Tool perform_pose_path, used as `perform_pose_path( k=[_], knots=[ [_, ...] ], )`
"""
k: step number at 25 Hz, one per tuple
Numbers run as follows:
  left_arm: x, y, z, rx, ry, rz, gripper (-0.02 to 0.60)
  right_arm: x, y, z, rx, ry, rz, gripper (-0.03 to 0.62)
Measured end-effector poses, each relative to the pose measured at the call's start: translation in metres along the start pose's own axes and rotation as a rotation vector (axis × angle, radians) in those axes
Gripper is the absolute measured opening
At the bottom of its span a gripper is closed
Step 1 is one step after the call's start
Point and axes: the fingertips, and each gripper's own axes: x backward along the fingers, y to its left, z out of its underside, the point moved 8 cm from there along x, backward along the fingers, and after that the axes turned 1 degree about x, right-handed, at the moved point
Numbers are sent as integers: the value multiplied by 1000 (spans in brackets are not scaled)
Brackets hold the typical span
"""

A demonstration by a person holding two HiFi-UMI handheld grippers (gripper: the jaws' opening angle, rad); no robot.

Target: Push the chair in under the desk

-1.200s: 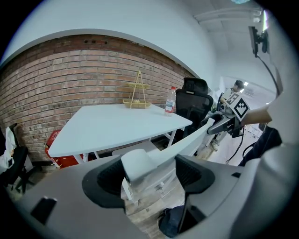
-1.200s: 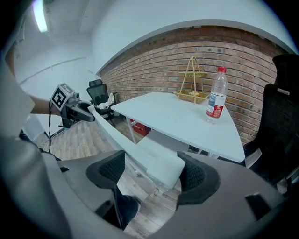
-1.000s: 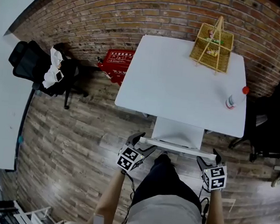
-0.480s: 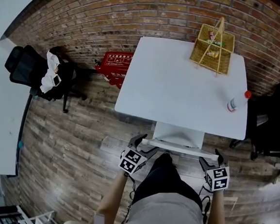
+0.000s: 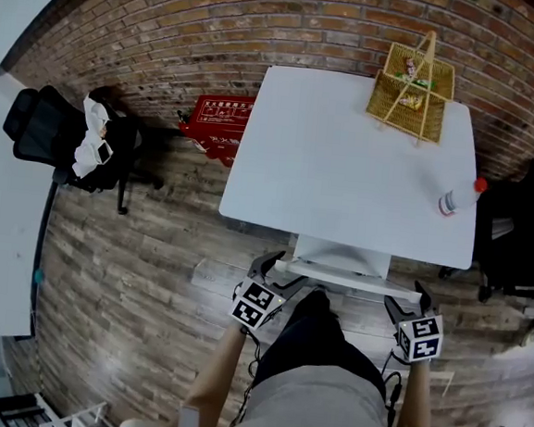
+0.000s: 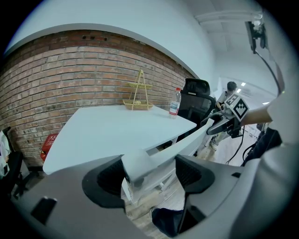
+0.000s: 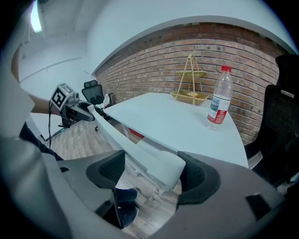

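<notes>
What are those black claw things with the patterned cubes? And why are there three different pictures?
They are grippers, claws that a person holds, one in each hand. The picture from above comes from a camera on the person's head: it shows the left gripper and the right gripper. The other two pictures come from little cameras riding on each gripper, looking along its jaws. On the white desk stand a wire basket and a water bottle. Each gripper's jaws stand apart around one end of the white chair back's top rail, probably to push it under the desk.
</notes>
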Motion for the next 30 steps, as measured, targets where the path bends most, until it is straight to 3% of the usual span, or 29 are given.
perform_pose_path(
  k=[30],
  knots=[
    [-21,34,-23,-6,-17,56,334,-23,-13,-30,-19,16,5,348]
  ],
)
